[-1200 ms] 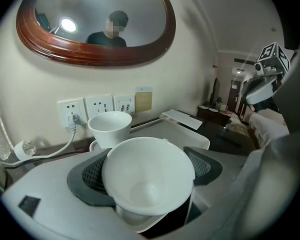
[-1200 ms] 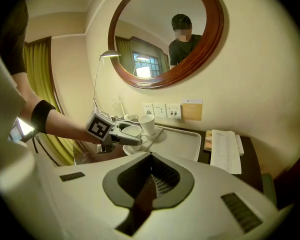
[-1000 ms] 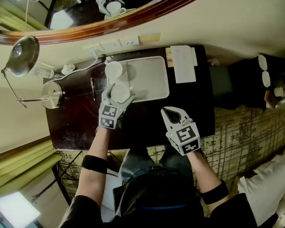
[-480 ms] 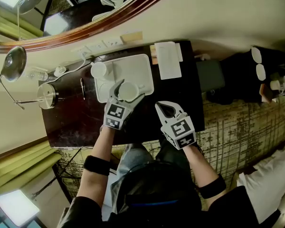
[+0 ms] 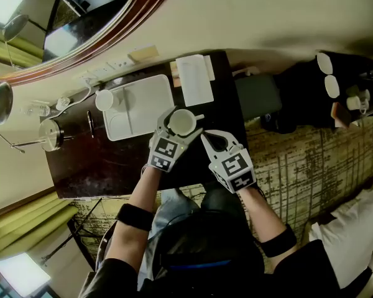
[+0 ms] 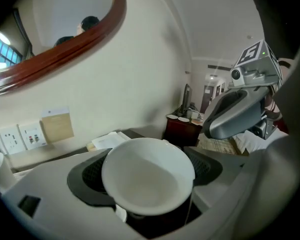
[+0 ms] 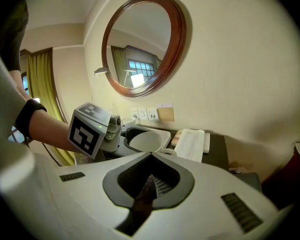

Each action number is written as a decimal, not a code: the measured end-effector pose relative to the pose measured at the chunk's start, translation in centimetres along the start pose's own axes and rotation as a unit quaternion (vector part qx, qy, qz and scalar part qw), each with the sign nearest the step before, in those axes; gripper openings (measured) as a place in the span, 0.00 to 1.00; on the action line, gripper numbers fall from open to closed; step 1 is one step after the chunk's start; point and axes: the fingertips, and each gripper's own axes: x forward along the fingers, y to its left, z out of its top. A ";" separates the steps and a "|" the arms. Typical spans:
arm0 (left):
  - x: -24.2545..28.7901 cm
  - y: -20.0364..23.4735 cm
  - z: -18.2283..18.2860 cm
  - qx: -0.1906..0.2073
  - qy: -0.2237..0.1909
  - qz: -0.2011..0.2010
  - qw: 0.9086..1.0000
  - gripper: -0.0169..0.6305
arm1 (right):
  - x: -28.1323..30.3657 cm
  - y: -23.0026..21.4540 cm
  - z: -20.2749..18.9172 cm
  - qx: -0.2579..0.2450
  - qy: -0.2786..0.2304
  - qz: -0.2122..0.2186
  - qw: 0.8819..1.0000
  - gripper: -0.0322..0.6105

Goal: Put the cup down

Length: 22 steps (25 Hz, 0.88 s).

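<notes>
A white cup (image 5: 182, 121) with its handle to the right sits between the jaws of my left gripper (image 5: 181, 123), which is shut on the cup's sides. The cup is over the dark table (image 5: 99, 166), just right of the white tray (image 5: 143, 107). In the left gripper view the cup's open mouth (image 6: 147, 176) fills the gap between the pads. My right gripper (image 5: 212, 140) is shut and empty, close beside the cup at its right. From the right gripper view, its closed jaws (image 7: 152, 176) point toward the cup (image 7: 146, 141) and the left gripper's marker cube (image 7: 90, 129).
A second white cup (image 5: 104, 99) stands at the tray's left end. A paper sheet (image 5: 194, 79) lies behind the held cup. A steel kettle (image 5: 50, 134) and a lamp (image 5: 0, 103) stand at the left. Wall sockets (image 5: 102, 70) and a round mirror are behind.
My left gripper has carried the cup to the right, from over the tray to the bare table beside the right gripper. The right gripper has shifted a little toward it.
</notes>
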 end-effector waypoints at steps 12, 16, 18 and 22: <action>6.3 -3.6 -1.7 -0.026 0.030 -0.004 0.999 0.71 | -2.4 -3.7 -2.4 0.012 0.012 -0.005 1.000 0.05; 7.1 -3.7 -2.2 -0.033 0.033 0.001 0.999 0.71 | -2.8 -4.2 -2.8 0.020 0.015 -0.009 1.000 0.05; 7.2 -3.7 -2.5 -0.036 0.031 0.001 0.999 0.71 | -3.0 -4.2 -3.0 0.023 0.018 -0.010 1.000 0.05; 7.3 -3.6 -3.4 -0.033 0.035 0.004 0.999 0.71 | -3.3 -4.3 -3.4 0.023 0.022 -0.013 0.999 0.05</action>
